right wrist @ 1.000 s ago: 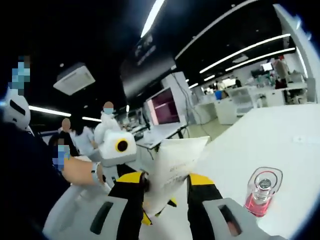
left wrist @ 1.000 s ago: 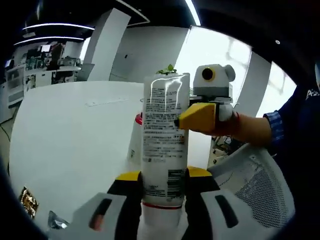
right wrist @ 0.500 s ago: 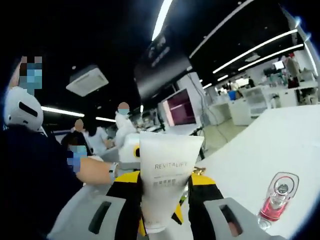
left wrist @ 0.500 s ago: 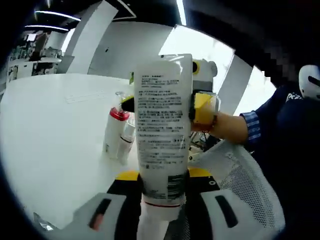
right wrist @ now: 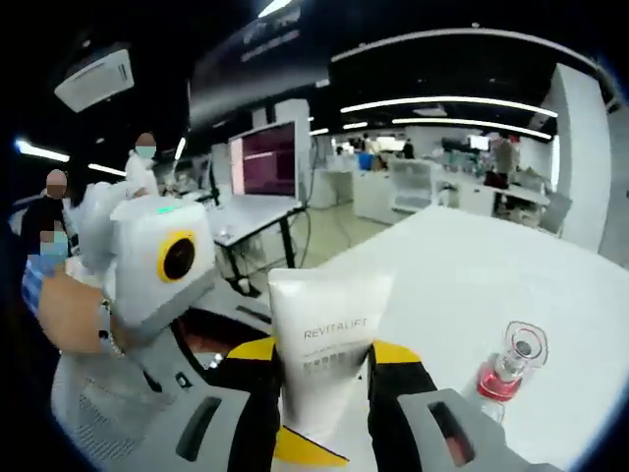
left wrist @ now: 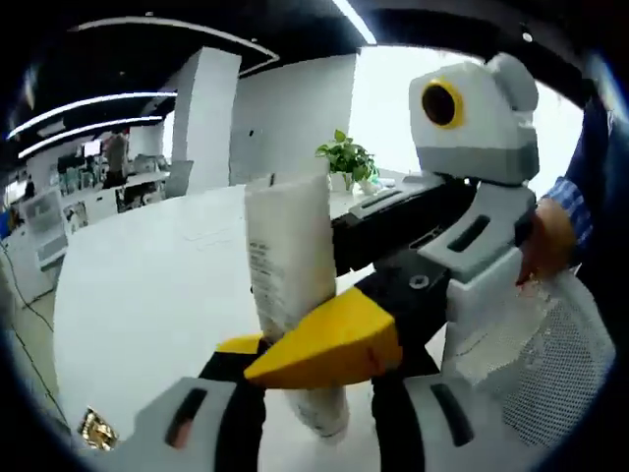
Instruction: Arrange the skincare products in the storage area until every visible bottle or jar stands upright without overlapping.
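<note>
Compared with a second ago, the right gripper (left wrist: pixel 324 349) has been brought much closer to the left gripper view, where its yellow jaw is now seen low on the white tube (left wrist: pixel 287 265) instead of up near its crimped end, and the background in both views has swung round, which is camera motion. The white tube is held off the table (left wrist: pixel 147 295), clamped at once by both grippers: in the right gripper view the right gripper's jaws are closed on its printed face, and in the left gripper view the left gripper (left wrist: pixel 305 393) is closed on its lower part near the cap. The main risk is judged to be a two-handed conflict: if one gripper is twisted or pulled while the other is kept clamped, the soft tube could be creased, squeezed out of one grip, or dropped. A second risk is judged to lie with the glass bottle with pink liquid (right wrist: pixel 509 369), which stands upright on the table just right of the right gripper; it could be knocked over if the tube is carried down on that side. The table edge lies near the grippers, beside a mesh chair back (left wrist: pixel 550 383), so a tube set down too close could topple off. Open white surface is seen further in, well apart from the bottle.
</note>
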Demonstrator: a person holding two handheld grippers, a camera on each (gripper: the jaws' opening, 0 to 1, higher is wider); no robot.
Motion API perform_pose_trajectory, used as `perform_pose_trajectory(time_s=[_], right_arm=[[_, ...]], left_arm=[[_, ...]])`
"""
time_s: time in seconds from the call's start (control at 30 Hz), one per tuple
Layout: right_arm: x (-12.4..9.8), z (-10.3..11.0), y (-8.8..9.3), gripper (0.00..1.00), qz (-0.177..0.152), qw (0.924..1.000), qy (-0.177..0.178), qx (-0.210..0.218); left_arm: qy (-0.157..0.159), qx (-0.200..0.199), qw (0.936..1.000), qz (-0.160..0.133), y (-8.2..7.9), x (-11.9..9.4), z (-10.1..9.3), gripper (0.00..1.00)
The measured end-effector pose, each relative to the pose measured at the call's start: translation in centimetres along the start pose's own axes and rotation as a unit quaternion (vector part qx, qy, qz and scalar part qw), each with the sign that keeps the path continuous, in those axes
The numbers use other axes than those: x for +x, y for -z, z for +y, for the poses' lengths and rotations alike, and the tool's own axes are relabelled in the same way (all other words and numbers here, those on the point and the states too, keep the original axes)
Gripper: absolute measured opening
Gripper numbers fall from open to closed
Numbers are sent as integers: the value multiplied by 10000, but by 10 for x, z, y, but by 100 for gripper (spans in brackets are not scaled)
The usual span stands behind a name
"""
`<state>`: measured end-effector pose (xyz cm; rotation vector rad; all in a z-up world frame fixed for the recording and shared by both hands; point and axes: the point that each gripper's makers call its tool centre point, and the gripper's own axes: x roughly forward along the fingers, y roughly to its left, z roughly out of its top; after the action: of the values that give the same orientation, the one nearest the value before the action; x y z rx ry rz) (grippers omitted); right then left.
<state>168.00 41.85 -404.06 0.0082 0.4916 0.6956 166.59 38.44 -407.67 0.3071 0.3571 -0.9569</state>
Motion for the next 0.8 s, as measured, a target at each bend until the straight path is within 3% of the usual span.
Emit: perform_pose_trajectory(time_s=[0.07, 0.17, 0.27, 0.37, 0.47, 0.57, 0.67, 0.8], right_arm=[[0, -2, 0, 30, -10, 9996, 55, 279], [0, -1, 5, 31, 80, 9998, 194, 27], [0, -1, 9, 32, 175, 9998, 108, -3], [0, 15, 14, 33, 343, 9971, -683, 69], [-4, 23, 11, 31, 225, 9913, -1250, -332], [-10, 25, 1, 29, 57, 9852, -1593, -624], [-17, 26, -4, 27, -87, 9798, -1843, -774], [-21, 27, 3, 24, 110, 9748, -2018, -945]], left_arm=[[-157, 126, 9998, 69, 2, 2, 2, 32], [-292, 149, 9992, 213, 6, 5, 4, 27], [-348, -6, 9980, 526, 17, 5, 6, 24], [-237, -179, 9950, 951, 31, 1, 10, 19], [24, -532, 9953, 814, 32, -4, 10, 16], [294, -623, 9964, 496, 21, -7, 6, 15], [508, -505, 9967, 388, 16, -8, 0, 15], [655, -183, 9964, 505, 22, -7, -6, 16]])
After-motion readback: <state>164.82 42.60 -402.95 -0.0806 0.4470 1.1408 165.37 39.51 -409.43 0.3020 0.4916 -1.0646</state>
